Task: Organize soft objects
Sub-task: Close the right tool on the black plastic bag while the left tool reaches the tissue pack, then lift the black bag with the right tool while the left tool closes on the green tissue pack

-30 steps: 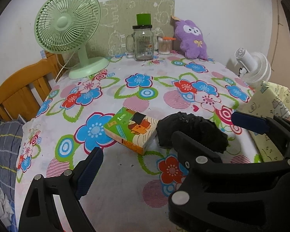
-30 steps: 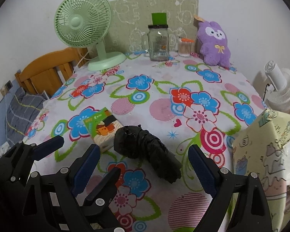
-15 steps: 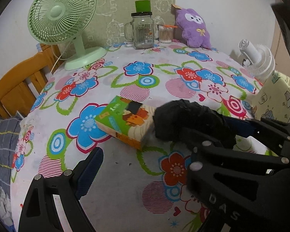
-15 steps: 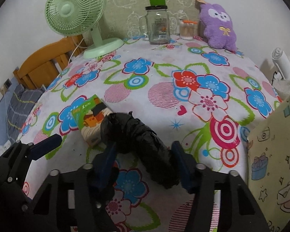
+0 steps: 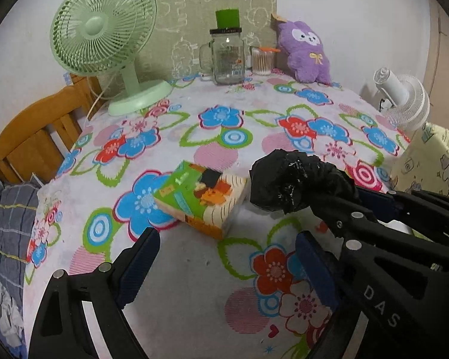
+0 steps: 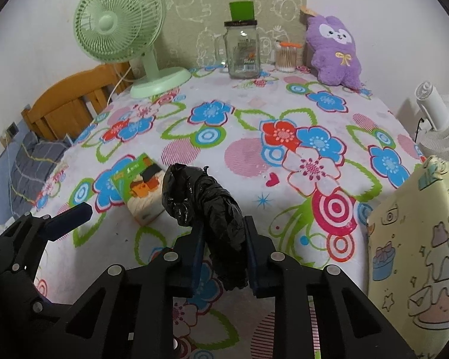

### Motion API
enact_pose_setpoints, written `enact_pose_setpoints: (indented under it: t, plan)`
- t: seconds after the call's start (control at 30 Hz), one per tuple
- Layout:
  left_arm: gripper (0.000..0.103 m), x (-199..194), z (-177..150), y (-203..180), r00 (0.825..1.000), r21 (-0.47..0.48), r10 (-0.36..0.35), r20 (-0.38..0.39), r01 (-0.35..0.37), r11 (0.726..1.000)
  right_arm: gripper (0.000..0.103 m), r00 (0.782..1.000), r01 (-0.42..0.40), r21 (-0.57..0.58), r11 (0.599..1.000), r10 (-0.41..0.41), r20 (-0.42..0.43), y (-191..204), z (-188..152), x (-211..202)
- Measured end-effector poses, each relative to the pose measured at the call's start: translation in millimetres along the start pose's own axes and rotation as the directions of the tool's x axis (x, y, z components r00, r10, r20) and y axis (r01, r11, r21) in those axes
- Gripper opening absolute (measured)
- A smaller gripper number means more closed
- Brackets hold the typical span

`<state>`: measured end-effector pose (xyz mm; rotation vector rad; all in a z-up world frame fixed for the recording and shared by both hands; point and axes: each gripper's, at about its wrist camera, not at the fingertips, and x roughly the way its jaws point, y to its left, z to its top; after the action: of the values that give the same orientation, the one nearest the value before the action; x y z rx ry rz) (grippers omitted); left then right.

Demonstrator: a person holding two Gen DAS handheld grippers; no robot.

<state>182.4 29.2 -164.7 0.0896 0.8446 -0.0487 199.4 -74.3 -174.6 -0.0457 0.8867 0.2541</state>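
Black plastic bag (image 6: 212,209) (crumpled) pinched between right gripper (image 6: 224,239) fingers (image 6: 198,239).

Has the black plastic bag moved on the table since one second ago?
Yes. The black bag, now pinched in the right claw, has shifted left to touch the tissue pack.

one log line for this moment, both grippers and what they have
right gripper: jaws just closed on black plastic bag | left gripper: open, empty | tissue pack: on table beside bag
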Motion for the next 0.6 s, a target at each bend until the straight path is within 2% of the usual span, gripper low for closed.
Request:
enact_pose_setpoints:
  t: [0.33,0.53,0.6]
  plan:
    - [0.093,-0.2,24.4,6.3,0.999,0.03,0.01,0.038,-0.011,0.999,0.027,0.999,0.013,0.047,0.999,-0.016,0.052,-1.7,18.0,-10.7]
    - [0.093,18.5,35.3,15.6,1.0,0.026,0.001,0.022,-0.001,1.0,0.027,0.998,0.019,0.07,0.997,-0.023,0.058,0.1,26.2,-3.5]
    - [0.093,24.6,36.3,18.5,0.999,0.021,0.019,0.03,-0.02,1.0,0.027,0.998,0.019,0.079,0.997,-0.024,0.054,0.5,27.7,1.5]
